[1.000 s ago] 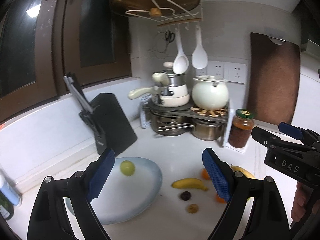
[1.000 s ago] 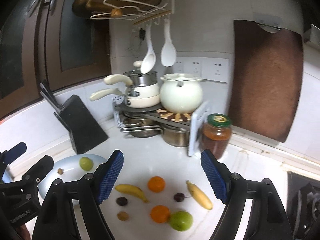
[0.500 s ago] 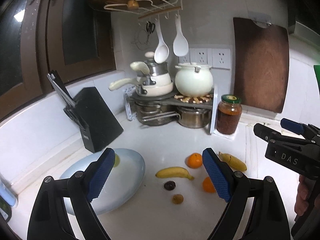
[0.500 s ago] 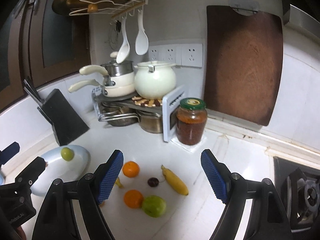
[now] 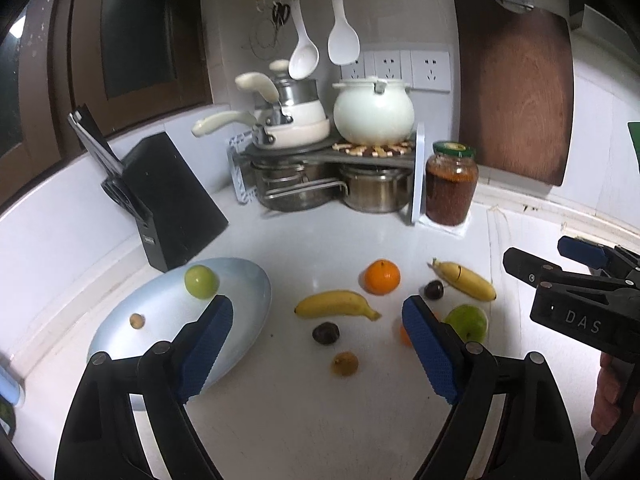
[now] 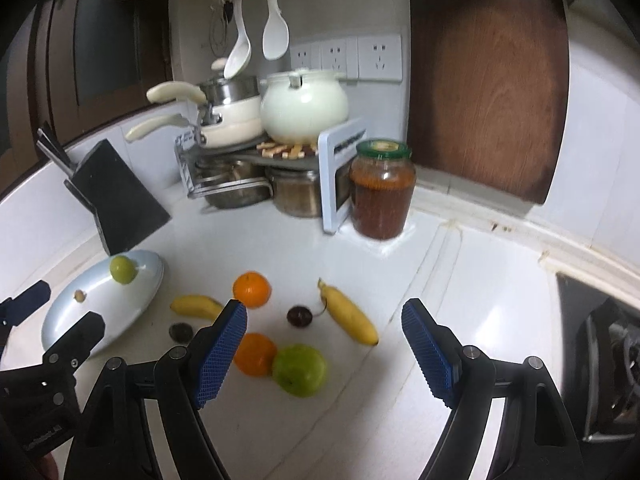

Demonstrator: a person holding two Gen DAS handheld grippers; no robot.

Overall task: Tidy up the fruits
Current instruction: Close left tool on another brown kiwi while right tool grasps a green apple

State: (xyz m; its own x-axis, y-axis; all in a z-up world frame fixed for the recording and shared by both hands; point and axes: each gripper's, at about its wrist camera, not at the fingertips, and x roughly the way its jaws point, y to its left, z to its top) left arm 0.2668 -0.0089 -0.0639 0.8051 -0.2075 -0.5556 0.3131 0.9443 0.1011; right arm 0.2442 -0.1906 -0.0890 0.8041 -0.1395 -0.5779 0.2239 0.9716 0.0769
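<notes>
Since the earlier frames, both tongs have been lowered toward the counter (image 5: 320, 420), and the loose fruit is now seen larger and nearer the jaws. The left tongs (image 5: 316, 344) have just been closing slightly; nothing is between the jaws, which stand wide apart. The right tongs (image 6: 324, 344) are likewise held apart and empty.

Toward the left edge of the counter, a pale blue plate (image 5: 160, 344) carries a small green fruit (image 5: 201, 281) and a small brown fruit (image 5: 137, 321). To its right, loose on the counter, lie a banana (image 5: 336, 305), a dark plum (image 5: 326, 333), a brown fruit (image 5: 344, 363), an orange (image 5: 382, 277), a cherry (image 6: 299, 316), a second banana (image 6: 352, 318), a second orange (image 6: 256, 354) and a green apple (image 6: 300, 369).

Risks are judged as follows. The round fruit may be rolled away if it is nudged by one jaw before the other closes. The apple touches the second orange, so either may be displaced when its neighbour is gripped. The soft plum and cherry may be bruised by a hard grip.

The banana, plum and brown fruit lie ahead of the left jaws. The apple lies just ahead of the right jaws, toward the left finger (image 6: 218, 354).
</notes>
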